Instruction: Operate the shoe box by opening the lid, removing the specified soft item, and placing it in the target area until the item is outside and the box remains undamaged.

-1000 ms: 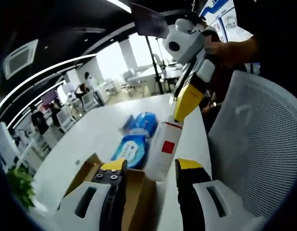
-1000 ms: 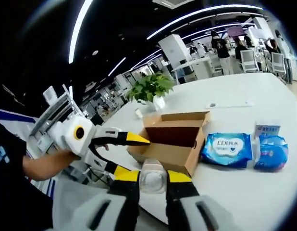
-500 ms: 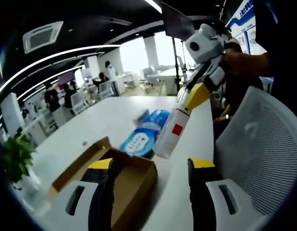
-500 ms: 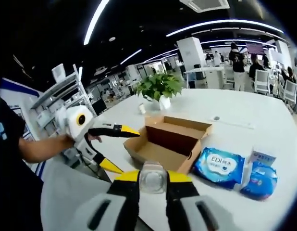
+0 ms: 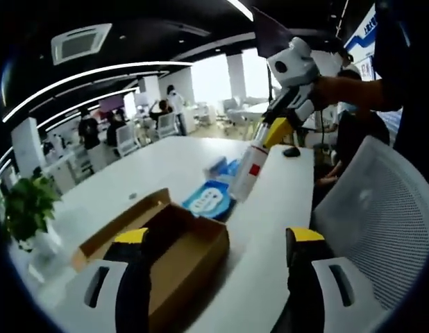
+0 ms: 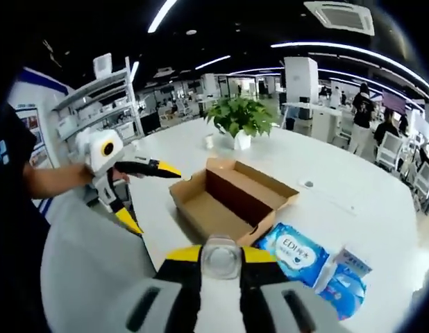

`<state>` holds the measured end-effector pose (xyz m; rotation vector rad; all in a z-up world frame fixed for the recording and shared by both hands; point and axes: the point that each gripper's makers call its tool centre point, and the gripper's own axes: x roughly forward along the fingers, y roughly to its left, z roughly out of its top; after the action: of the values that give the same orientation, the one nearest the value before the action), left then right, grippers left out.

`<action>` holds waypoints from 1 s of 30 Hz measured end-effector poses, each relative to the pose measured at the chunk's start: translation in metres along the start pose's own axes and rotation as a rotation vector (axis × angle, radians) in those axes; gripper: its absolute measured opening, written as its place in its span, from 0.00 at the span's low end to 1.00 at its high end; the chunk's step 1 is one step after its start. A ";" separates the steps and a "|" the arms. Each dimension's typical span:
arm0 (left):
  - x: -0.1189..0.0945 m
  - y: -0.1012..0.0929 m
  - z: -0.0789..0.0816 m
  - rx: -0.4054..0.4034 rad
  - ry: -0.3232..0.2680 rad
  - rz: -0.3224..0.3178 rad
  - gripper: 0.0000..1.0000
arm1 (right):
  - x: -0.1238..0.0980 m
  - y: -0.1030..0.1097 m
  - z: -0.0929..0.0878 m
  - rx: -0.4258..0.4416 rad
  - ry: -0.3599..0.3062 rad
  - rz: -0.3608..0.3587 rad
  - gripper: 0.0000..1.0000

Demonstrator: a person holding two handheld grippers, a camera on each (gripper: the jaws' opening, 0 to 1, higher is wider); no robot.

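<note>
The left tongs (image 6: 141, 198) hang released beside the open shoe box (image 6: 225, 201), which sits empty on the white tabletop (image 6: 353, 187). The right tongs (image 5: 266, 135) are clenched on a white bottle (image 5: 244, 175) above blue soft packs (image 6: 294, 251) lying just beside the box.

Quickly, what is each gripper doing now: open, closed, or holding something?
Left gripper: open, jaws spread wide, holding nothing.
Right gripper: closed on a white bottle with a red label.
</note>
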<state>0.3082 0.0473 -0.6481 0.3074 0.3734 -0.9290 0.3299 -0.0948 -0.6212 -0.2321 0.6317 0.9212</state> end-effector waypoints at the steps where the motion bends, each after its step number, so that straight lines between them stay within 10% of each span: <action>1: -0.002 0.001 0.001 -0.004 -0.002 0.011 0.88 | -0.001 -0.003 0.001 -0.021 0.005 -0.003 0.16; 30: -0.046 0.012 -0.013 -0.086 -0.017 0.174 1.00 | 0.010 -0.097 0.038 -0.434 0.198 -0.070 0.16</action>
<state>0.2907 0.0918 -0.6384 0.2495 0.3639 -0.7422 0.4269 -0.1293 -0.6042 -0.7369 0.5951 0.9672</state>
